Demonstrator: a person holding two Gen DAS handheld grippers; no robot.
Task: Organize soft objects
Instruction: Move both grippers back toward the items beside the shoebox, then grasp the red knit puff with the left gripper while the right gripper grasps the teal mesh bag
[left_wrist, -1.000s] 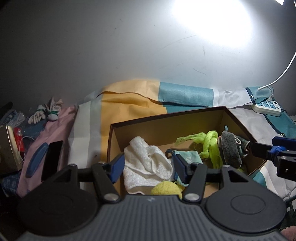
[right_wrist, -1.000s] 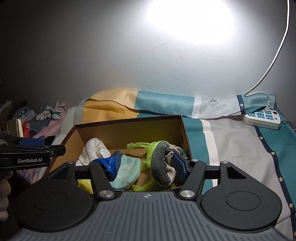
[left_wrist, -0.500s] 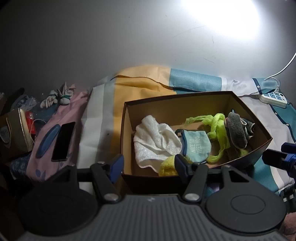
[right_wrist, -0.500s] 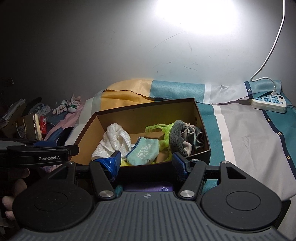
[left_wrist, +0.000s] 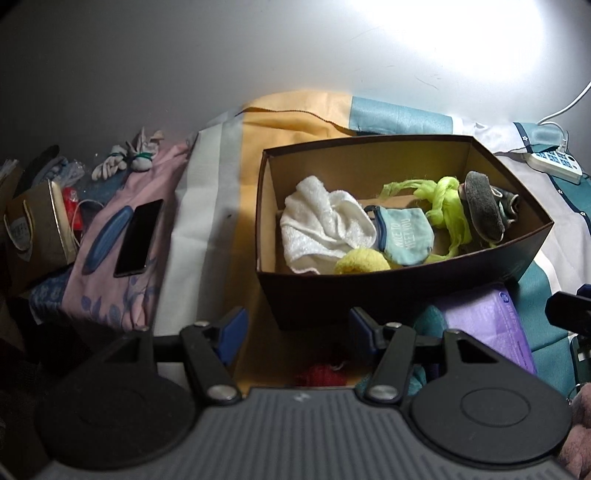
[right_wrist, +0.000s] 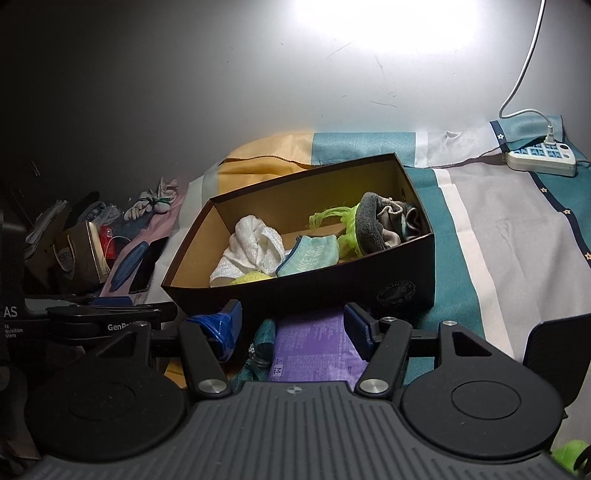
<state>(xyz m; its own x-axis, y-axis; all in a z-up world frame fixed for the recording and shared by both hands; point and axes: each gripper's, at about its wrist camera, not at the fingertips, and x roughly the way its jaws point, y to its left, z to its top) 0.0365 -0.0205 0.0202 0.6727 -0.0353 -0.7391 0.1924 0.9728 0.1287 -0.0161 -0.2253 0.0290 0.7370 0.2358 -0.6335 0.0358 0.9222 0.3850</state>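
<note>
I am holding both grippers low over the bed, near its front edge, fingers apart and gripping nothing. Between my right gripper (right_wrist: 291, 328) fingers a purple packet (right_wrist: 314, 347) is lying flat, just below and ahead, its long axis running away from me toward the box; a teal cloth bundle (right_wrist: 264, 339) is touching its left side. My left gripper (left_wrist: 295, 330) is aiming at bare yellow cloth and the box's near wall, with a small red soft thing (left_wrist: 321, 374) just beneath it. The packet is sitting off to its right, so I judge the right hand nearer to it. Beyond, the brown cardboard box (left_wrist: 369, 295) is holding a white towel (left_wrist: 321, 229), a yellow puff (left_wrist: 362, 260), a pale blue pouch (left_wrist: 404, 236), neon green netting (left_wrist: 447, 206) and grey socks (left_wrist: 484, 206). Only the left view is showing the red thing; only the right view is showing the packet's print.
</note>
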